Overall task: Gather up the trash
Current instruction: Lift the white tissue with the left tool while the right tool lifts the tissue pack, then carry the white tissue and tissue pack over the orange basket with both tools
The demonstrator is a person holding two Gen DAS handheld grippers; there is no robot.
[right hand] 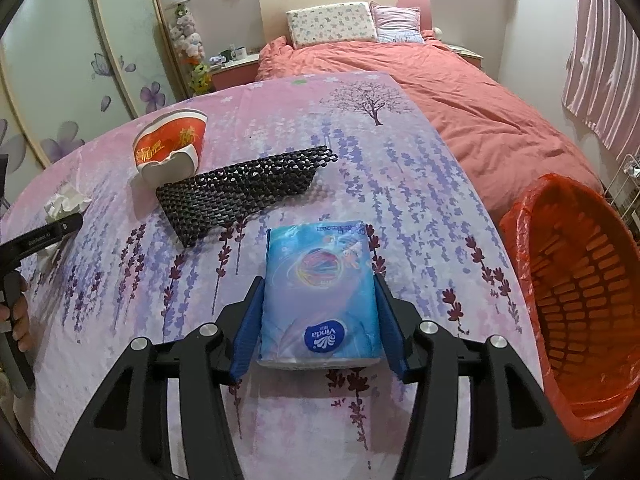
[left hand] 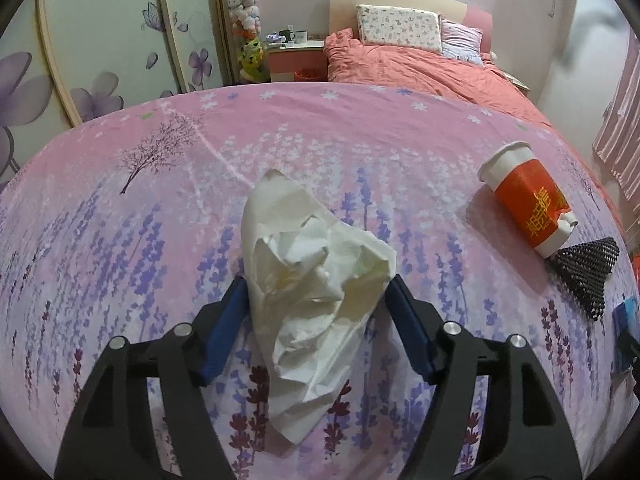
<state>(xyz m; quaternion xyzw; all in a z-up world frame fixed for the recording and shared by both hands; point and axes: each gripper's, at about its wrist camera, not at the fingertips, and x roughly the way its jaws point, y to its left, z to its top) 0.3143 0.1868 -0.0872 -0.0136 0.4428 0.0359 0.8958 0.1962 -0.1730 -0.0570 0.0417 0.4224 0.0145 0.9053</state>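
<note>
A crumpled white tissue (left hand: 316,276) lies on the pink floral tablecloth (left hand: 160,208) between the fingers of my left gripper (left hand: 316,292), whose blue pads touch its sides. It also shows in the right wrist view (right hand: 66,202). My right gripper (right hand: 320,300) has its pads against both sides of a blue Vinda tissue pack (right hand: 320,292) that rests on the cloth. A red and white paper cup (left hand: 528,200) lies on its side, also in the right wrist view (right hand: 170,150). A black mesh piece (right hand: 244,196) lies beside the cup.
An orange basket with a red liner (right hand: 580,280) stands off the table's right edge. Behind the table is a bed with a salmon cover (right hand: 460,92) and pillows. A wardrobe with flower doors (left hand: 100,40) is at the left.
</note>
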